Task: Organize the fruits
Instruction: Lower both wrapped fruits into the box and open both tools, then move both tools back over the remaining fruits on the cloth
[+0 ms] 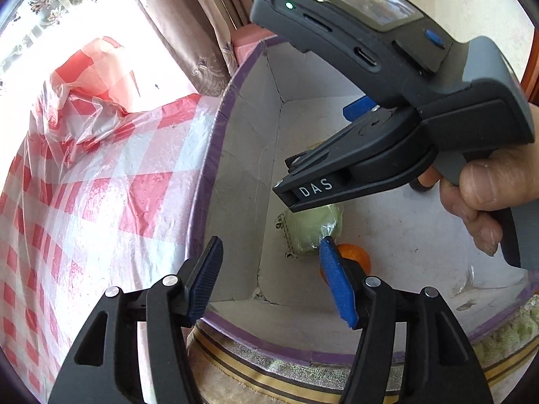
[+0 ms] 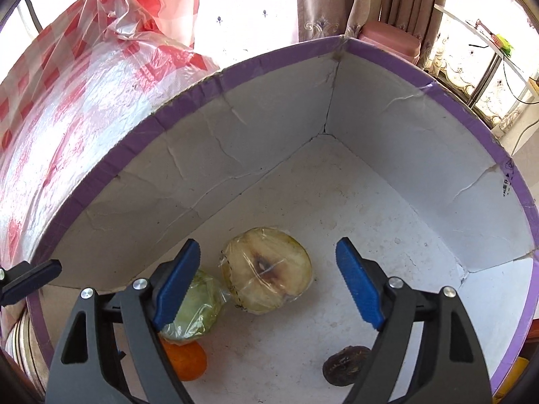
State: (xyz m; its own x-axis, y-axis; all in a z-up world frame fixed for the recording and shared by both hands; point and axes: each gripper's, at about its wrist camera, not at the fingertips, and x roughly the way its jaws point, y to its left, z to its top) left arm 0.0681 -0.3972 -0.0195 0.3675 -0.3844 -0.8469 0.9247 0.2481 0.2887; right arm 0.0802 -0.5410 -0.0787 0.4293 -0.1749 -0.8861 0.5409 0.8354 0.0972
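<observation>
Four fruits are lying on the white floor of the cardboard box (image 2: pixel 269 175), the one with the purple taped rim. Nearest the right wrist camera, the right gripper (image 2: pixel 273 282) is hanging spread wide and holding nothing, its blue pads (image 2: pixel 358 286) standing well apart over the box floor. Just under its left finger an orange (image 2: pixel 188 360) is sitting, touching a green fruit wrapped in plastic film (image 2: pixel 198 306) right behind it. Beside that — apparently touching it — a cut half fruit in cling film (image 2: pixel 269 271) is lying with its pale, brown-centred face turned up. A dark wrinkled fruit (image 2: pixel 347 365) is resting apart from the others, close by the gripper's right finger.

From the left wrist camera, the left gripper (image 1: pixel 269 279) is likewise gaping with nothing between its pads, hovering over the box's near rim — one finger outside the wall, one inside. The person's right hand (image 1: pixel 488 198) is grasping the other gripper's handle above the box. Past the box's far wall, a red-and-white checked plastic bag (image 1: pixel 84 175) is bulging beside it, and curtains (image 2: pixel 337 3) are hanging against a bright window
</observation>
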